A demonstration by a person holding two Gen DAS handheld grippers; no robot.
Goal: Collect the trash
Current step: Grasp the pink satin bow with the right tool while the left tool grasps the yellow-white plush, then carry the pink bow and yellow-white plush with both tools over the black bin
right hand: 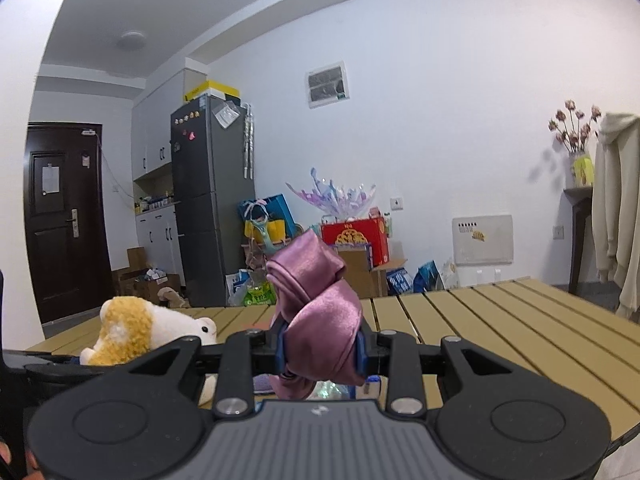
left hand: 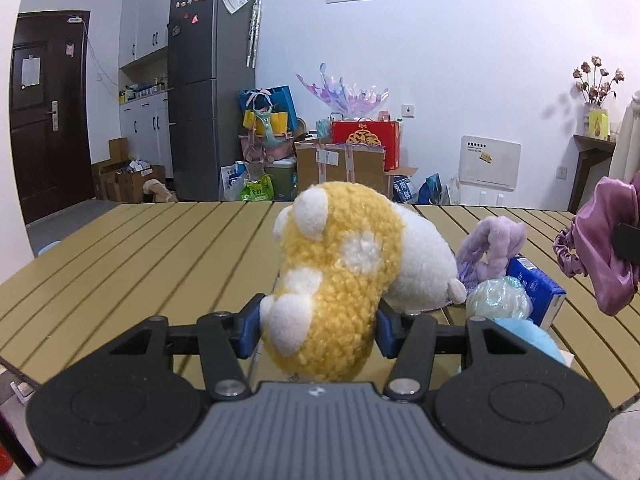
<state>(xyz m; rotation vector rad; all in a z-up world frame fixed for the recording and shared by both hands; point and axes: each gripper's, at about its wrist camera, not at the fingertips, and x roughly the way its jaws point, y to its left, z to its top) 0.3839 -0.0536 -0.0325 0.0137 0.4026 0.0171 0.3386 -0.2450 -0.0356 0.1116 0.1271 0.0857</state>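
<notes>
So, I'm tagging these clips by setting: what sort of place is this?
Most likely a lived-in flat, in a kitchen-dining corner: a grey fridge with magnets stands beside white cupboards, cardboard boxes and bags are piled along the wall, and a slatted table is in front.

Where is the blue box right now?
In the left wrist view, the blue box sits on the slatted table at right, behind the pale crinkled ball, beside the lilac plush.

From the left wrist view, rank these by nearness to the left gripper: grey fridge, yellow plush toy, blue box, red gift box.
1. yellow plush toy: clamped in the left gripper.
2. blue box: on the table, right of the gripper.
3. red gift box: past the table's far edge, on cardboard boxes by the wall.
4. grey fridge: back left; close to the gift box in depth, hard to separate.
</notes>
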